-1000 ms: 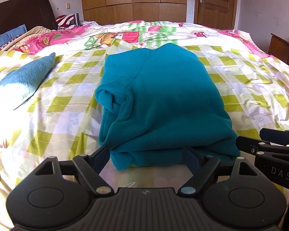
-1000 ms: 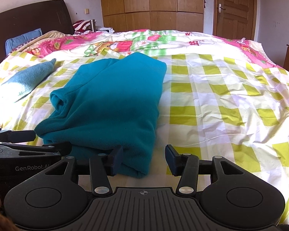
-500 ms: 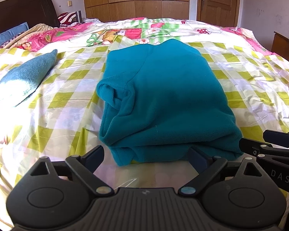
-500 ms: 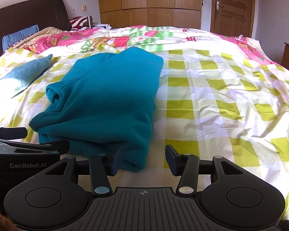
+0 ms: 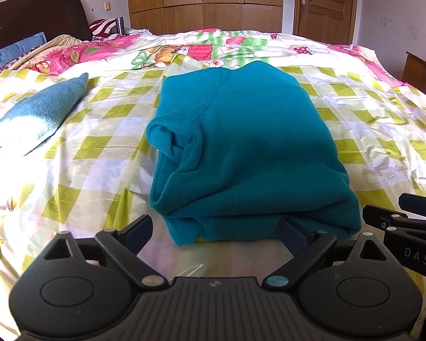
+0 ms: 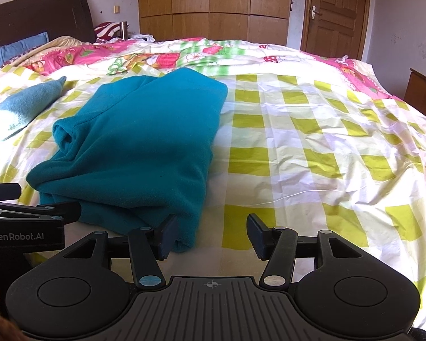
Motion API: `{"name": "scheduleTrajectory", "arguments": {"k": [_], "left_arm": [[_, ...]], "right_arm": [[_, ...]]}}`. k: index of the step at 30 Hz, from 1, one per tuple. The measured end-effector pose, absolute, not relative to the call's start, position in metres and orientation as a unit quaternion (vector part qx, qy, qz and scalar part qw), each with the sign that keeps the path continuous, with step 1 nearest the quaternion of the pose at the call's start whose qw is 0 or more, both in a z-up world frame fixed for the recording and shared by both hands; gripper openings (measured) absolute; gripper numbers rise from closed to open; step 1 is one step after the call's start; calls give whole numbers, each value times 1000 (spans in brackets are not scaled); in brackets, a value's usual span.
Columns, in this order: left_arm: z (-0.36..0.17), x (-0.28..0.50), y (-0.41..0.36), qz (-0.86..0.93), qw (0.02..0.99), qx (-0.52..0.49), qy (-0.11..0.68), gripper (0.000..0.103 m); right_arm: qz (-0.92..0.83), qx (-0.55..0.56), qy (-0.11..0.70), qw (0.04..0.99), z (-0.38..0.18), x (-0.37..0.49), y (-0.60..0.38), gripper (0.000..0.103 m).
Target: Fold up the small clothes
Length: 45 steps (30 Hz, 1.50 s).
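1. The left gripper [image 5: 214,231] sits low at the near edge of the bed, its two fingers spread wide apart and holding nothing. The near hem of the teal fleece garment [image 5: 241,153] lies between them; whether the finger tips touch the cloth cannot be told.
2. The right gripper [image 6: 211,234] is just to the right of it, fingers likewise apart and empty. Its left finger [image 6: 167,234] is against the near right corner of the teal fleece garment [image 6: 144,147]; its other finger stands over bare sheet.
3. Each tool shows at the edge of the other's view: the right gripper [image 5: 406,227] at the right border of the left wrist view, the left gripper [image 6: 28,221] at the left border of the right wrist view.
4. The garment lies folded into a long, thick rectangle on the checked sheet [image 5: 105,153], running away from the grippers toward the far side of the bed. A rolled sleeve opening bulges from its left side.
5. To the left, well apart from the garment, lies a lighter blue cloth [image 5: 39,113] in bright sunlight.
6. Beyond the checked sheet is a pink and green cartoon quilt [image 6: 162,56], then a dark headboard [image 6: 37,20] at the left, wooden wardrobes [image 5: 201,0] and a door [image 6: 338,11].
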<state>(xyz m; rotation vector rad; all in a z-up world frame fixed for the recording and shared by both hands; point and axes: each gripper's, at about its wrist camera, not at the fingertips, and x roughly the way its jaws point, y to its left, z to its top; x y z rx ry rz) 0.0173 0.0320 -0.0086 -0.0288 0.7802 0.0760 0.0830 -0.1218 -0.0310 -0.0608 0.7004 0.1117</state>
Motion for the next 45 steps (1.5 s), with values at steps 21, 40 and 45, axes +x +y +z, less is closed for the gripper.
{"name": "scheduleTrajectory", "arguments": {"k": [21, 40, 45], "left_arm": [[-7, 18, 32, 29, 925, -14, 379, 103], [43, 76, 67, 38, 954, -24, 297, 103], [24, 127, 80, 39, 946, -29, 322, 103]], "right_arm": [[56, -27, 352, 934, -35, 88, -123, 54], [80, 30, 340, 937, -9, 173, -132, 64], [103, 60, 361, 925, -20, 233, -129, 73]]}}
